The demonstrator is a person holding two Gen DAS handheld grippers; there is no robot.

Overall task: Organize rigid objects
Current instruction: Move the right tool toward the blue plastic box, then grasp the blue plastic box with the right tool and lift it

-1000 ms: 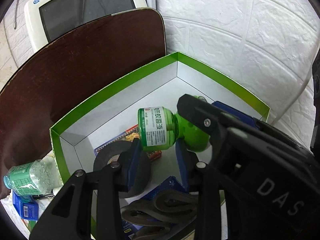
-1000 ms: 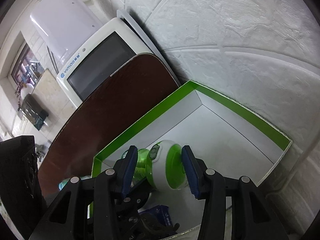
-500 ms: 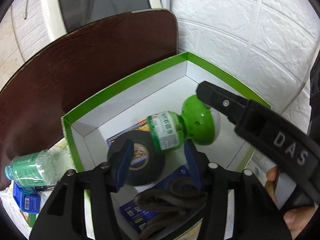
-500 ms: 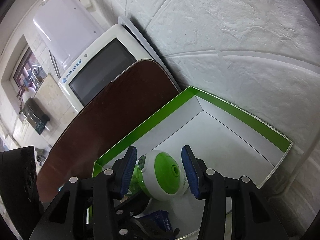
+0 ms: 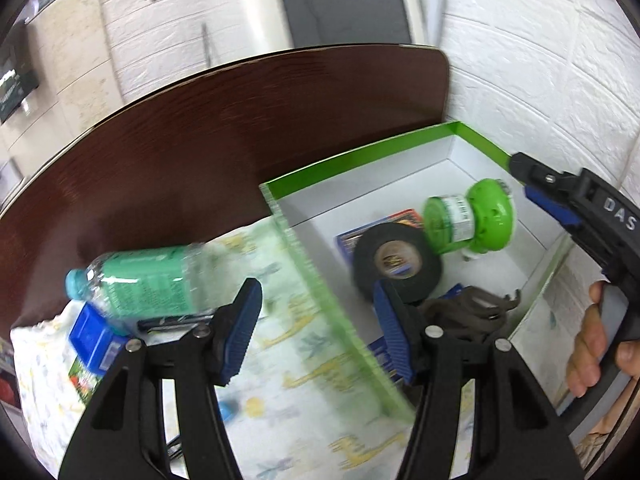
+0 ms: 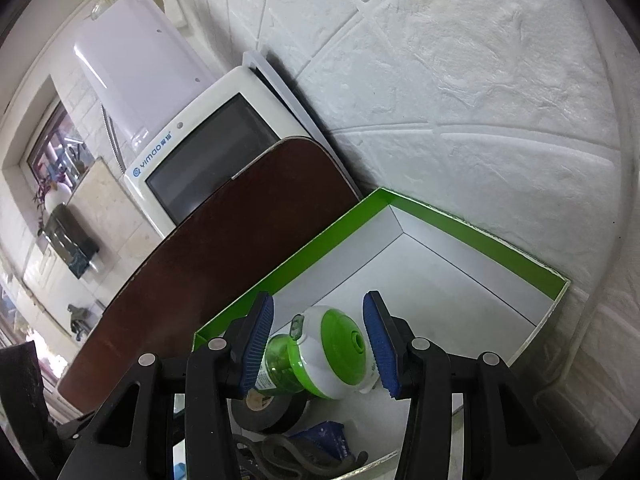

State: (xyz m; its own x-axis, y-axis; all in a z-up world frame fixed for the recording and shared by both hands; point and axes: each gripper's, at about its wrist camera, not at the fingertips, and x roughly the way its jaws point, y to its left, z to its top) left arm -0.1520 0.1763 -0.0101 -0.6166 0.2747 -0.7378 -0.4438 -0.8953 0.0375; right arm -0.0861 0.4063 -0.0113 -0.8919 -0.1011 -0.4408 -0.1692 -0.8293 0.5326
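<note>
A green-and-white mosquito-repellent device (image 5: 470,218) lies on its side in the green-rimmed white box (image 5: 360,156), leaning on a black tape roll (image 5: 396,260). It also shows in the right wrist view (image 6: 324,354). My right gripper (image 6: 318,344) is open, its blue pads on either side of the device, apart from it. My left gripper (image 5: 316,332) is open and empty, straddling the box's near wall. A green-labelled plastic bottle (image 5: 148,284) lies outside the box to the left.
The box also holds a blue-red packet (image 5: 380,232), a dark strap (image 5: 468,312) and a blue packet (image 6: 328,436). A blue box (image 5: 94,338) lies on the patterned cloth (image 5: 304,364). A brown board (image 5: 200,140) and a white appliance (image 5: 340,4) stand behind, by the white wall (image 6: 460,80).
The right gripper opened and let the green device drop into the box against the tape roll. The left gripper pulled back and swung left, bringing the bottle and cloth into view.
</note>
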